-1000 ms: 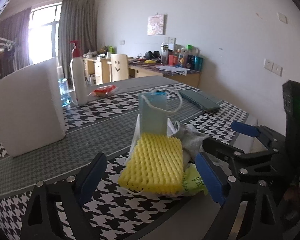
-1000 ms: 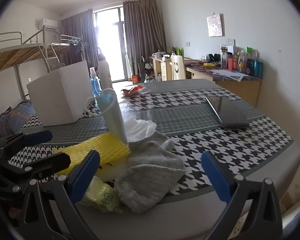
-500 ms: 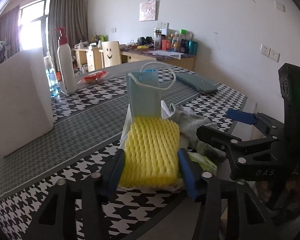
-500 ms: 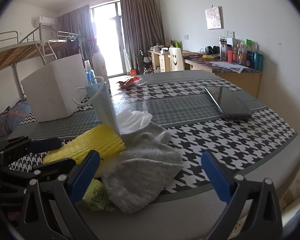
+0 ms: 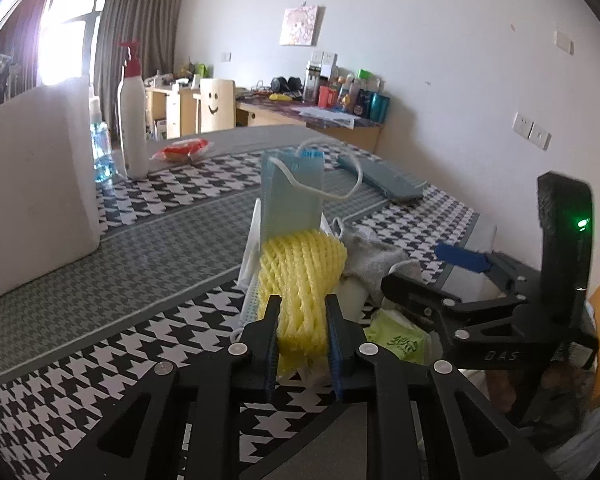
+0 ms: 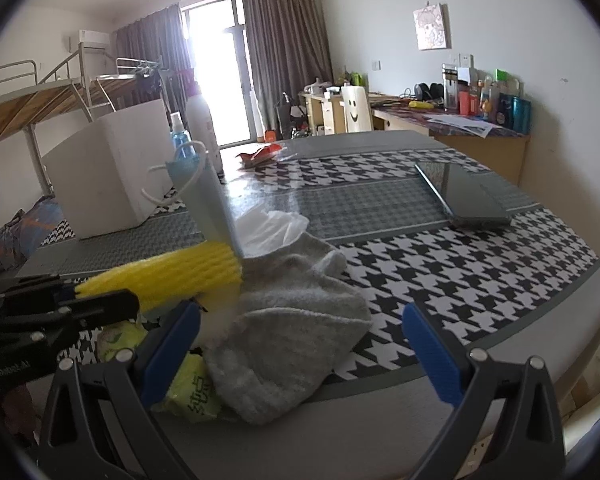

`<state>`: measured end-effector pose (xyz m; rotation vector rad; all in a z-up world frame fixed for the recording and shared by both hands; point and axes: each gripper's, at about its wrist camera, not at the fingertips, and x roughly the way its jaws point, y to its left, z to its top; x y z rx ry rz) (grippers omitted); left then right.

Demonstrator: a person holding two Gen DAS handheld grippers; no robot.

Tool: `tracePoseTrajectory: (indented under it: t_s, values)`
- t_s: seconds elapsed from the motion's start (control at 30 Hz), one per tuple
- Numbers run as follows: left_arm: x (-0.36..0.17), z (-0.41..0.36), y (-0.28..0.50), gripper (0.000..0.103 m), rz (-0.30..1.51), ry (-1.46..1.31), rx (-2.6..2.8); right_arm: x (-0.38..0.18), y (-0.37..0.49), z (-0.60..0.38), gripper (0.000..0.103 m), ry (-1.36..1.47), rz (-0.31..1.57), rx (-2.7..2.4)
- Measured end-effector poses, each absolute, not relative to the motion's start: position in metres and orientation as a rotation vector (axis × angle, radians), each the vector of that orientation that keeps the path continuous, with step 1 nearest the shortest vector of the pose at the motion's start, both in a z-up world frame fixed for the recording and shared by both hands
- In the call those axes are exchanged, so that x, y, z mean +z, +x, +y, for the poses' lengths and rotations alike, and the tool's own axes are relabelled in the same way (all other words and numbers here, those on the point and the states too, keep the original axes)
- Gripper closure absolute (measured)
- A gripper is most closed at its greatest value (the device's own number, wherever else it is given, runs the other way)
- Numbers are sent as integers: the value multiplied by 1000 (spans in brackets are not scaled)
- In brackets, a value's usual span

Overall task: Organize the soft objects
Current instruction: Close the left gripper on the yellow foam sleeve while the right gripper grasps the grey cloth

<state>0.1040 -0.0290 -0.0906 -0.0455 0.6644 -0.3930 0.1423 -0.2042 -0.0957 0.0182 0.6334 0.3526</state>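
Foam net [image 5: 302, 280] pinched in L gripper [image 5: 302, 344]; R gripper [image 6: 300, 340] wide over grey sock [image 6: 284, 344].

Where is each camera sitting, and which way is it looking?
Left wrist: sits on the left gripper, looking along its fingers, shut on the yellow foam net; the right gripper shows at right.
Right wrist: sits on the right gripper, open over the grey sock; the left gripper shows at left.
Shared: both face across the checkered table and see the net, sock, blue face mask and white box.
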Motion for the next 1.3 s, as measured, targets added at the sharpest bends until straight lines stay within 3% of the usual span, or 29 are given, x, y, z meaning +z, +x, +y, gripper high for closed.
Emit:
tracePoseTrajectory:
  t_s: [0.13,0.43,0.7,0.83,0.97,1.3]
  values:
    - [-84,-25,100,81,643,-49,-387,-99,146,-206,2,32,660,362]
    - [-81,-15,95,81,622,-58,-352,-105,151,-206,30,50,720,383]
    - [-81,-7,91,81,618,-57,-329,-104,155,-207,61,23,751,356]
    - [-80,-5,88,81,614,-55,-325,-104,156,-202,61,-15,756,340]
    - [-80,-4,87,81,613,-56,-317,-102,154,-197,87,-19,756,381]
    - [-73,3,81,81,587,-59,-282,-78,147,-201,89,7,686,385]
